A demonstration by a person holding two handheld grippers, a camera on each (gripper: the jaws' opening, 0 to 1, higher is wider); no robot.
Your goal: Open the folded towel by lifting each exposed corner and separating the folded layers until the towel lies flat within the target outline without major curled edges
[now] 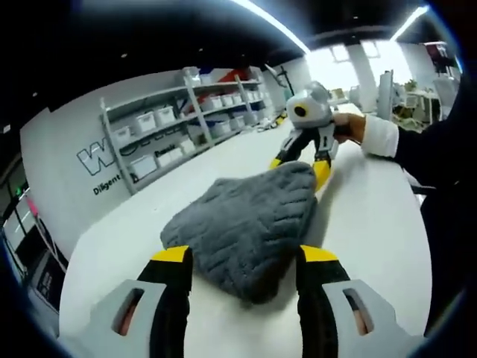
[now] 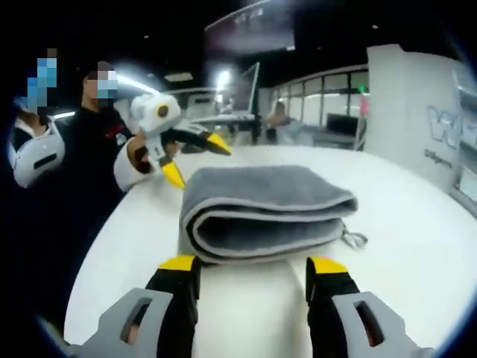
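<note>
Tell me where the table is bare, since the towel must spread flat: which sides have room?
Bare white table lies between the folded towel and the shelving, and also right of the towel toward the white wall. It is crowded at the towel's ends, where the left gripper and right gripper sit.

white shelving (image 1: 186, 123) with bins lines the wall at ten o'clock. ceiling strip lights (image 1: 272, 22) glow at one o'clock.

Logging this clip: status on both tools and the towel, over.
Left tool open, jaws astride the near end of the grey folded terry towel. Right tool open at its far end. Towel still folded on the white table. Nothing in the way.
</note>
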